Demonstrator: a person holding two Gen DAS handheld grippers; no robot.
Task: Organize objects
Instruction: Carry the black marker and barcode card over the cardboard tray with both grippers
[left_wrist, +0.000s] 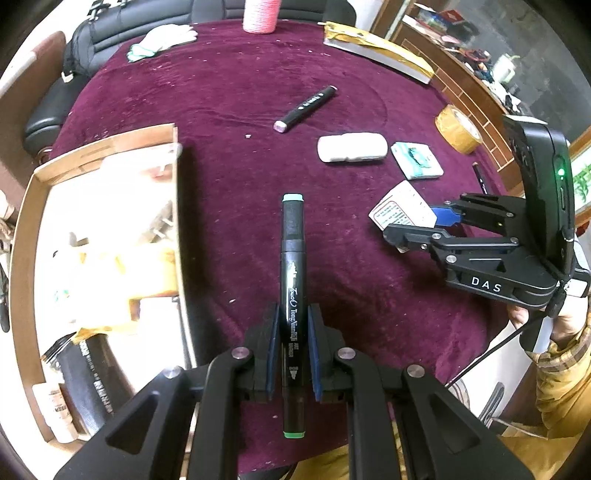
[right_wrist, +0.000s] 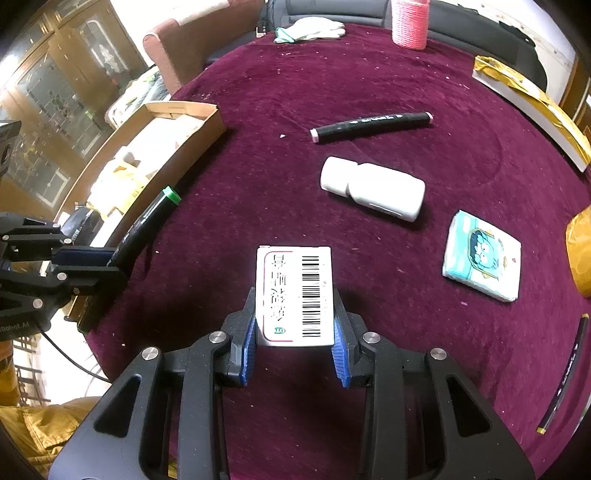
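My left gripper (left_wrist: 293, 325) is shut on a black green-capped marker (left_wrist: 293, 266), held above the maroon cloth just right of the cardboard box (left_wrist: 110, 147). From the right wrist view that marker (right_wrist: 147, 221) hangs at the box's edge (right_wrist: 199, 125). My right gripper (right_wrist: 295, 325) is shut on a white medicine box (right_wrist: 295, 291) with a barcode; the same medicine box (left_wrist: 400, 208) shows in the left wrist view. Lying on the cloth are a second black marker (right_wrist: 371, 125), a white pill bottle (right_wrist: 373, 188) and a tissue pack (right_wrist: 482, 254).
The cardboard box holds several items, including a dark can (left_wrist: 88, 384). A tape roll (left_wrist: 458, 127), a pink cone (right_wrist: 409, 22), white gloves (right_wrist: 314, 27), a gold-wrapped board (right_wrist: 532, 96) and a dark pen (right_wrist: 563, 373) lie around the table's edges. A person's yellow sleeve (left_wrist: 565, 384) is at the right.
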